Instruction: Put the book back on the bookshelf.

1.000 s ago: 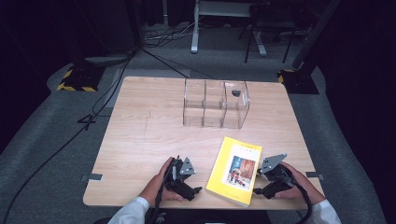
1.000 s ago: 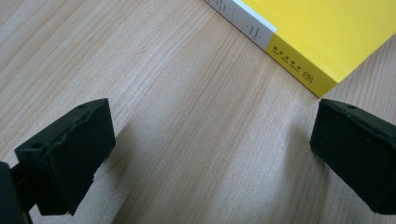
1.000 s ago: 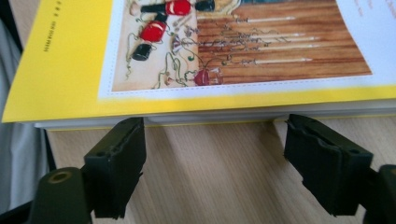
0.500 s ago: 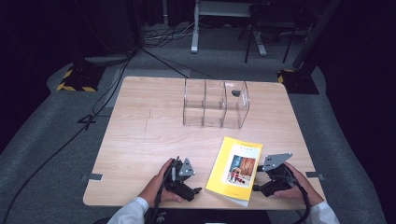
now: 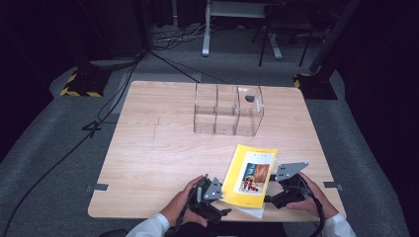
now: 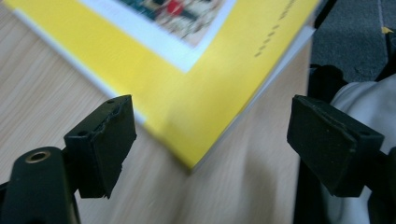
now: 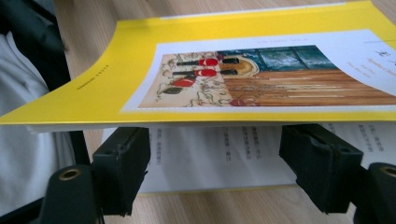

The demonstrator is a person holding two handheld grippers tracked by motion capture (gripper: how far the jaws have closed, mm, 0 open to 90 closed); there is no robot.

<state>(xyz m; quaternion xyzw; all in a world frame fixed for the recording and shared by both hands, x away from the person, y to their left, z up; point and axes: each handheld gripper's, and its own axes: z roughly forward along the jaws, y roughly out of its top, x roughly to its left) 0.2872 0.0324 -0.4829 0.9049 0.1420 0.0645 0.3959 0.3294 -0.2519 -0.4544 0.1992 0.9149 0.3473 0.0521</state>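
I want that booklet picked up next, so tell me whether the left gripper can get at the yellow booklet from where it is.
Probably yes. The left gripper sits just off the yellow booklet, whose near corner lies between its open jaws, which have just been closing, with nothing between. The right gripper is at the opposite edge, clear of it.

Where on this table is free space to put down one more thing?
The left half of the table is bare, from the clear organizer to the near edge. A bare strip lies between organizer and yellow book. The near right corner is crowded: book, left gripper, right gripper.
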